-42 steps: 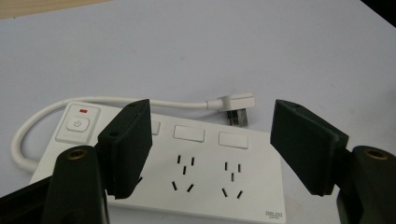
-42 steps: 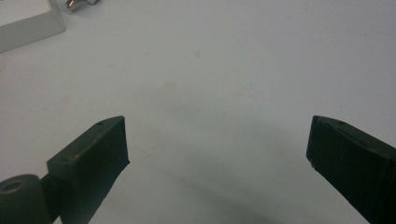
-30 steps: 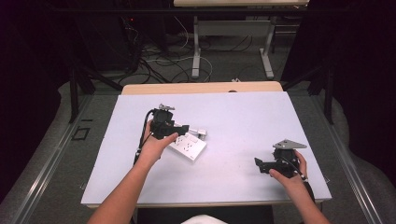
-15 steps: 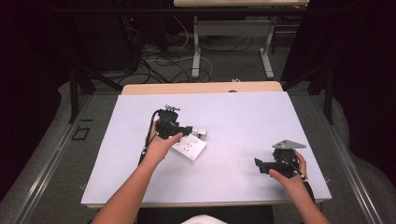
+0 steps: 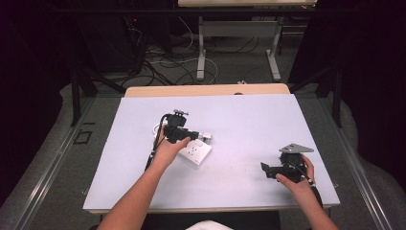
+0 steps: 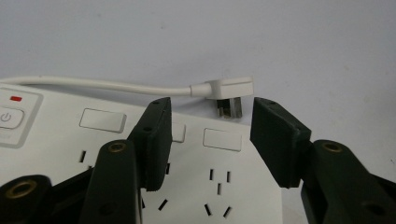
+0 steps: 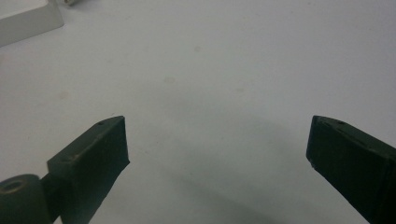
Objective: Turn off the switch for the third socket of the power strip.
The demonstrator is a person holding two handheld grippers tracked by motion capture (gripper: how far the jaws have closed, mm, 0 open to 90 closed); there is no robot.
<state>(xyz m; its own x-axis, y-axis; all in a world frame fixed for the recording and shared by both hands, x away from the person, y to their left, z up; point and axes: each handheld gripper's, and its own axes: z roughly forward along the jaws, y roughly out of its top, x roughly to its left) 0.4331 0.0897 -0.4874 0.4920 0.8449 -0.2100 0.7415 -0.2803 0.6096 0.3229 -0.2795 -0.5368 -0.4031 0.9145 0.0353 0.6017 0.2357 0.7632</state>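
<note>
A white power strip (image 5: 195, 152) lies flat on the table left of centre, its sockets and a power button facing up (image 6: 56, 140). Its thin white cable (image 6: 102, 85) runs along the far edge and ends in a white plug (image 6: 229, 91) lying on the table just past the strip (image 5: 206, 136). My left gripper (image 5: 194, 135) hovers low over the strip, pointing at the plug. Its jaws (image 6: 210, 116) have just been closing and stand partly apart, with nothing pressed between them. My right gripper (image 5: 266, 168) rests near the front right, wide open over bare table (image 7: 217, 135).
The pale table top (image 5: 249, 115) has a wooden strip along its far edge (image 5: 206, 90). Beyond it stand metal table legs (image 5: 201, 52) and loose cables on the floor. A corner of the power strip (image 7: 28, 18) shows at the top left of the right gripper view.
My left hand and gripper have shifted slightly to the right over the power strip, toward the plug. The right hand has stayed where it was.
</note>
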